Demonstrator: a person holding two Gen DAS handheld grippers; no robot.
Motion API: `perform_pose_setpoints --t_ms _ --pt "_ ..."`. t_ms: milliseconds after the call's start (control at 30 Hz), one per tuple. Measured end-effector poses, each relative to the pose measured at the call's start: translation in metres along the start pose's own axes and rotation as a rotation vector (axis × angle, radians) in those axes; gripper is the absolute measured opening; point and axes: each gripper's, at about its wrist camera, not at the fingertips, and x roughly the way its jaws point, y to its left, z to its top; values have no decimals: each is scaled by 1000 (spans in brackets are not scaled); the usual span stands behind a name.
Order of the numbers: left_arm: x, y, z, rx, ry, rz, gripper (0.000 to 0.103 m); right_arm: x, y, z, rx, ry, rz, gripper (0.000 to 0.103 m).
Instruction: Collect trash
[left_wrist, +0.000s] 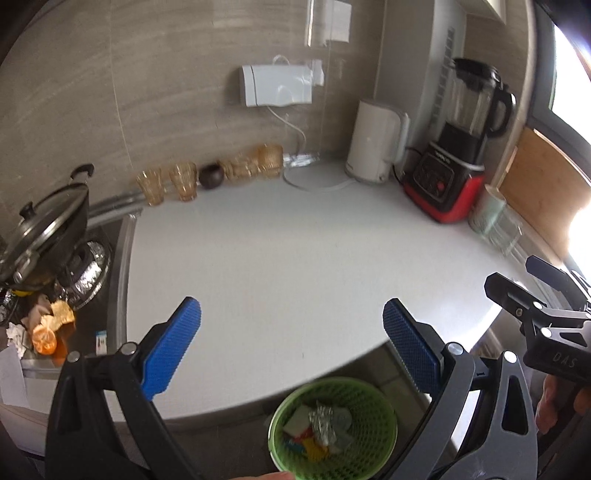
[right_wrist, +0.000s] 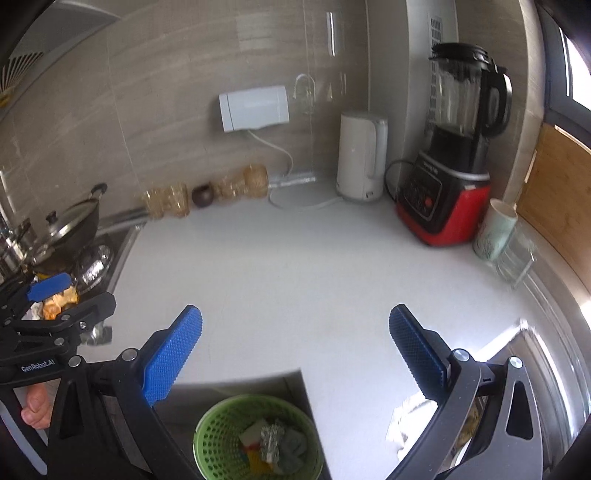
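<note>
A green mesh bin (left_wrist: 334, 428) stands on the floor below the counter edge; it holds crumpled foil (left_wrist: 323, 421), paper and coloured scraps. It also shows in the right wrist view (right_wrist: 255, 439). My left gripper (left_wrist: 291, 339) is open and empty above the white counter (left_wrist: 295, 251), over the bin. My right gripper (right_wrist: 295, 347) is open and empty beside it. Orange peel and crumpled paper scraps (left_wrist: 46, 326) lie by the stove at the left.
A lidded wok (left_wrist: 44, 229) sits on the stove at the left. Amber glasses (left_wrist: 166, 182), a white kettle (left_wrist: 375, 142), a red-and-black blender (left_wrist: 458, 147) and cups (right_wrist: 496, 234) line the back and right. A white cloth (right_wrist: 406, 424) lies near the sink.
</note>
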Motion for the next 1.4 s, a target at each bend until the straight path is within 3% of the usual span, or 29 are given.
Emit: perform_pose_setpoints --t_ms 467,833,1400 --pt "20 12 40 -133 -44 115 95 47 -5 62 -95 -17 132 101" --pt "38 10 56 -189 -35 185 95 77 -12 79 -137 6 190 101" --pt "41 4 60 -173 -23 195 95 77 -13 83 -129 -5 208 101"
